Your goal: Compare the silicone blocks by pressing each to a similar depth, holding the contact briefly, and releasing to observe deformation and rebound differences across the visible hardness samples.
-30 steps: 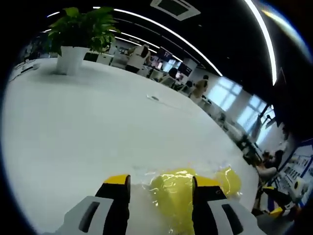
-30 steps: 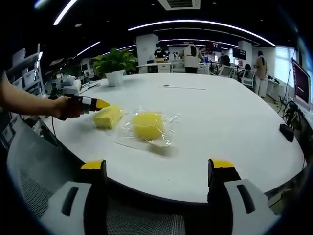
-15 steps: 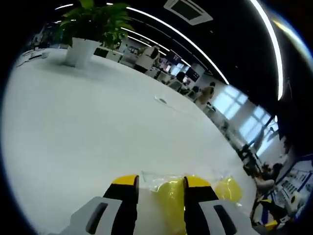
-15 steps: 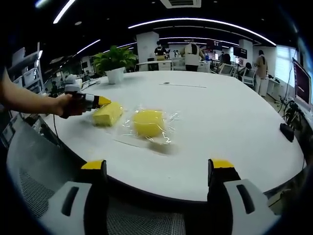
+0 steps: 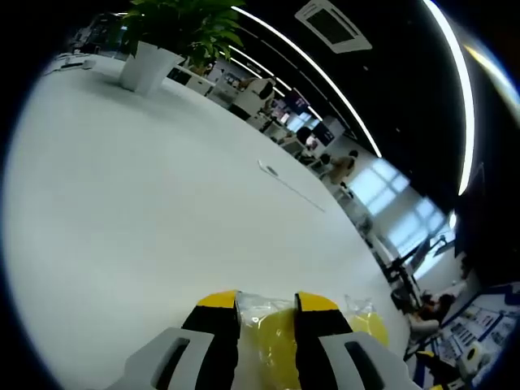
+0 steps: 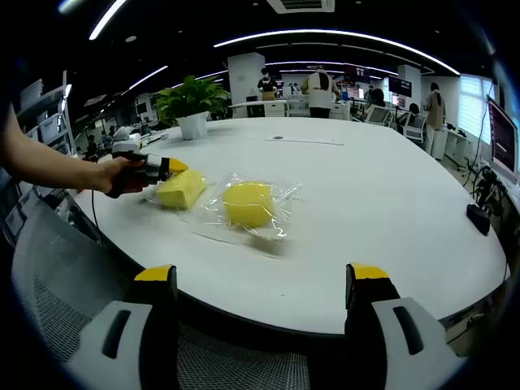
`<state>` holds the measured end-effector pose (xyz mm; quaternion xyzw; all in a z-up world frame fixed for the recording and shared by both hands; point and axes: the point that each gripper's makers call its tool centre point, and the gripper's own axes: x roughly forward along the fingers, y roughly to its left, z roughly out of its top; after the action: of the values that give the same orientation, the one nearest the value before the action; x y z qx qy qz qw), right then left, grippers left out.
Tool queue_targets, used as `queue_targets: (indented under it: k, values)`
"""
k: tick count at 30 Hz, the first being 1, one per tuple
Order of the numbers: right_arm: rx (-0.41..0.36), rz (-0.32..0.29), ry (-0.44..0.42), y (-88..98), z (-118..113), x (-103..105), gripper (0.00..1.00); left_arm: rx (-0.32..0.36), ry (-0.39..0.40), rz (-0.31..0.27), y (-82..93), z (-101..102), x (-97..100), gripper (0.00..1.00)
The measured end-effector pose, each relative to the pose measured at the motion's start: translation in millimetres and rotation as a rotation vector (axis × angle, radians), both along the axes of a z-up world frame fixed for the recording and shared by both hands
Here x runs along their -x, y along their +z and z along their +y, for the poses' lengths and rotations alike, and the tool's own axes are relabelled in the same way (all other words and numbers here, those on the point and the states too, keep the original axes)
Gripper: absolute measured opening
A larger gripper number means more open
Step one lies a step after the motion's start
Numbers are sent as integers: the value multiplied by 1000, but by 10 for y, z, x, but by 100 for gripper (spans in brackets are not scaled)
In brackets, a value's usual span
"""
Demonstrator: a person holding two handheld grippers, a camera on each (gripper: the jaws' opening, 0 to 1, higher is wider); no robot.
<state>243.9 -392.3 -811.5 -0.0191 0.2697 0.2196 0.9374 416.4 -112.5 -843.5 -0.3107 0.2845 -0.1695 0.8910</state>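
Left gripper (image 5: 266,313) is clamped on the soft left silicone block (image 6: 180,190).
Right gripper (image 6: 264,280) is held apart; the bagged round block (image 6: 247,203) looks slippery and is best pressed centrally.

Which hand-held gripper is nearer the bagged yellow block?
Left. The left hand-held gripper is at the bagged yellow block; the right hand-held gripper is back off the table's near edge.

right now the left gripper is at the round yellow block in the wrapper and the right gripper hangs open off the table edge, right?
Not quite. In the right gripper view the left gripper is at the squarish yellow block, not the round yellow block in the clear wrapper beside it. The right gripper does hang open off the table edge.
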Motion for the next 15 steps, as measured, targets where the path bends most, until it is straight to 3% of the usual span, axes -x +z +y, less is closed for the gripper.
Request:
queue_targets:
  k: [6, 11, 15]
  values:
    - [1, 1, 1, -3, -1, 2, 78, 40, 40, 5, 2, 11, 0, 17]
    - [0, 1, -1, -3, -6, 4, 78, 22, 58, -20, 9, -1, 5, 14]
    - [-1, 0, -1, -4, -8, 7, 78, 74, 78, -9, 15, 2, 1, 12]
